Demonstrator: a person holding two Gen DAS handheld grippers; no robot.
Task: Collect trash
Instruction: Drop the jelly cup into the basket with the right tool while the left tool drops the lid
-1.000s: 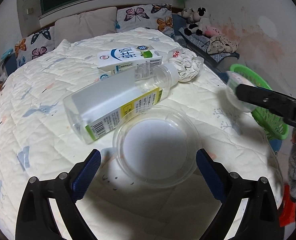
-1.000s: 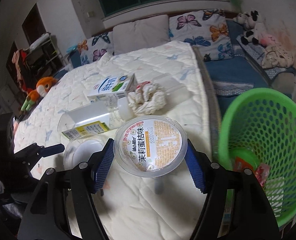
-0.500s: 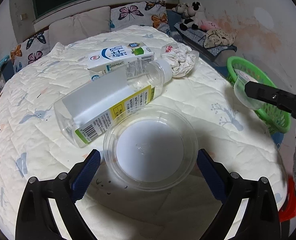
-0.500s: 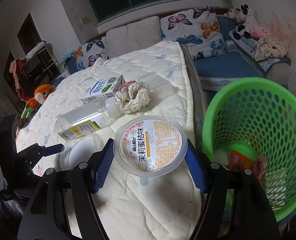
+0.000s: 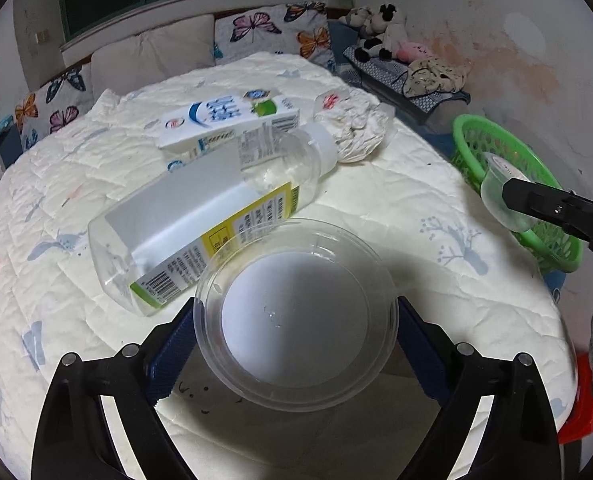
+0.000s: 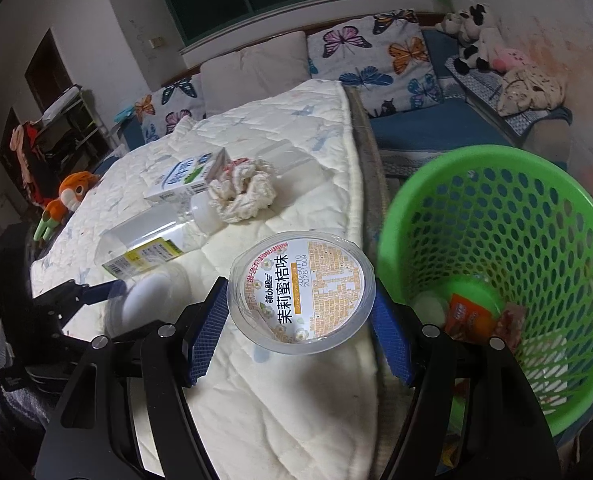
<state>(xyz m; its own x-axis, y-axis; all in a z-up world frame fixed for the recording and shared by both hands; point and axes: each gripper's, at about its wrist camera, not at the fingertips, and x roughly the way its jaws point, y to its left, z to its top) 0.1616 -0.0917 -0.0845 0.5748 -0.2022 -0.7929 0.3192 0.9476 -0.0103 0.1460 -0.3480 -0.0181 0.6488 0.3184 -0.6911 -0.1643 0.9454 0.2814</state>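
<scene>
Right wrist view: a sealed cup is clamped between the jaws, basket just right; left jaws have been closing onto a bowl, which should be squeezed gently.

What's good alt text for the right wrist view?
The right gripper holds a sealed jelly cup beside a green mesh basket already holding trash. Behind, a bottle, carton and crumpled tissue lie on the bed.
</scene>
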